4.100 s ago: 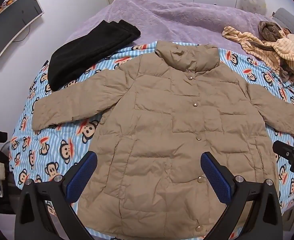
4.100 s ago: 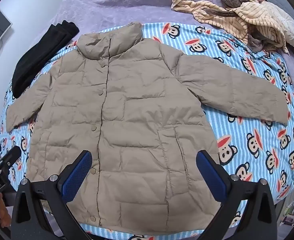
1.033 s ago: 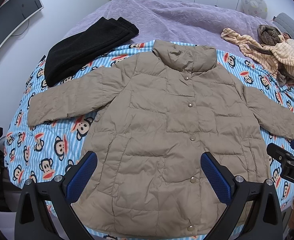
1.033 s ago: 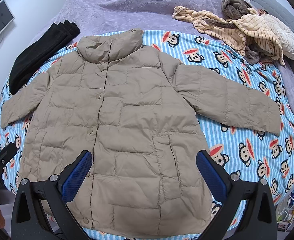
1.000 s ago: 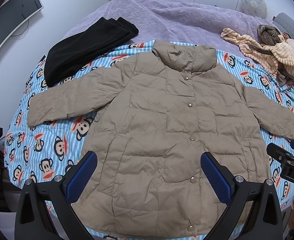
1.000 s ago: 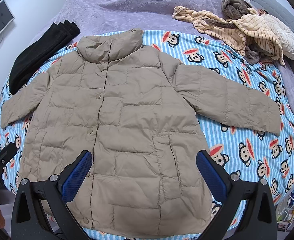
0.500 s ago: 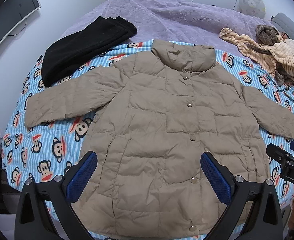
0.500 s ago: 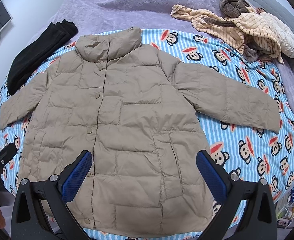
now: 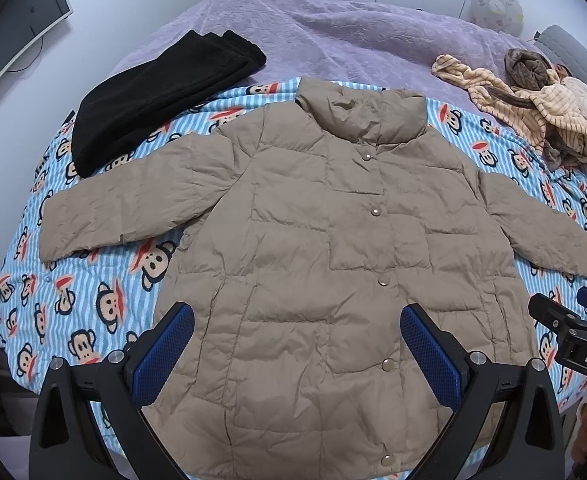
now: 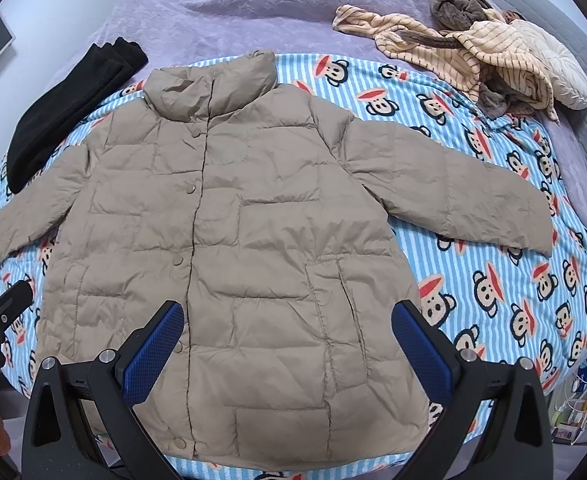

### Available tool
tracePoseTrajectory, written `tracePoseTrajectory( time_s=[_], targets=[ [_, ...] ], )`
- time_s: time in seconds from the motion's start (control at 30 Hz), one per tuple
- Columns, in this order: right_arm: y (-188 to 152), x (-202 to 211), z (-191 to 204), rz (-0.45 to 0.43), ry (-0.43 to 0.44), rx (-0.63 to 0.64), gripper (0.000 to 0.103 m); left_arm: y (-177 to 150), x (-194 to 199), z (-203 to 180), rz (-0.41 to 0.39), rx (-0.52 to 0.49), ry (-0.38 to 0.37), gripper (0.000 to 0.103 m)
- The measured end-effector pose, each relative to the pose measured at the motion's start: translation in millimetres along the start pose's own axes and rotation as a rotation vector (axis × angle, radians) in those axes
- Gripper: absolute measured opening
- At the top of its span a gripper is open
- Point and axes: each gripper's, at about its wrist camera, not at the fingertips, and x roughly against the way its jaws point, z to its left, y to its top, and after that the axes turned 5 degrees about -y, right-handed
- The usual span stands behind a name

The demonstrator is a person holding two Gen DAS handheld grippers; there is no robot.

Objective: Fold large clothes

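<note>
On monkey-print sheet point(image 9: 93, 300): tan jacket point(image 9: 333, 260) flat, buttoned, sleeves spread | left gripper point(image 9: 297, 354) wide open, empty | right gripper point(image 10: 287, 350) wide open, probably above hem

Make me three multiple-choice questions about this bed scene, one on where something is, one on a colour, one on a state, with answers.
1. Where does the folded black garment lie?
A. beside the jacket's sleeve, near the collar end
B. on the jacket's chest
C. under the striped clothes pile

2. What colour is the puffer jacket?
A. navy
B. tan
C. red

3. How does the jacket lie?
A. folded in half
B. rolled up
C. spread flat, both sleeves out

Answers:
1. A: it rests on the bedding clear of the jacket.
2. B: the whole quilted shell is tan.
3. C: no fold made; the left hand-held gripper and right hand-held gripper are open above the hem.
</note>
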Motion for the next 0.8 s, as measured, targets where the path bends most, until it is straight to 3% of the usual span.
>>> tracePoseTrajectory(
  time_s=[0.8],
  targets=[
    [11.5,-15.3,8.2,0.041,0.049,0.027,0.103,-5.3,0.5,16.6,0.006,0.064,0.048,0.103]
  ],
)
